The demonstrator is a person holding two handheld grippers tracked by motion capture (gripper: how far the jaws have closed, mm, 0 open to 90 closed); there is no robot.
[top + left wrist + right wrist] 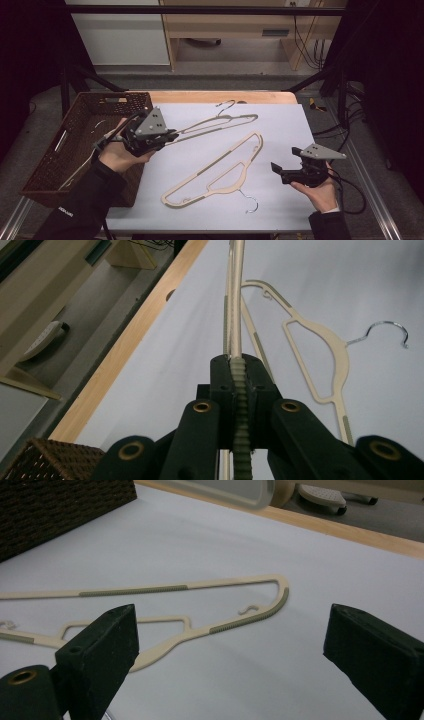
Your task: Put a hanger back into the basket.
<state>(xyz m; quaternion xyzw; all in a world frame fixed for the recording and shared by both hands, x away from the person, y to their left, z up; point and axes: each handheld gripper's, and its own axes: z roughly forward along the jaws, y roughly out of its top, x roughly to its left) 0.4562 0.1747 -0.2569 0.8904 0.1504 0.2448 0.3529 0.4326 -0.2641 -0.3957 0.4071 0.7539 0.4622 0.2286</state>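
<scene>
High view, slim beige hanger point(220, 123), chrome hook, clamped in left gripper point(172, 135)

Beige hanger point(220, 123) lifted; another point(215, 172) flat

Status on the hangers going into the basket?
Nothing in the basket yet that I can make out. In hand: left hand-held gripper shut on one hanger, lifted toward it. Left: second hanger flat on the mat; right hand-held gripper open beside it.
</scene>
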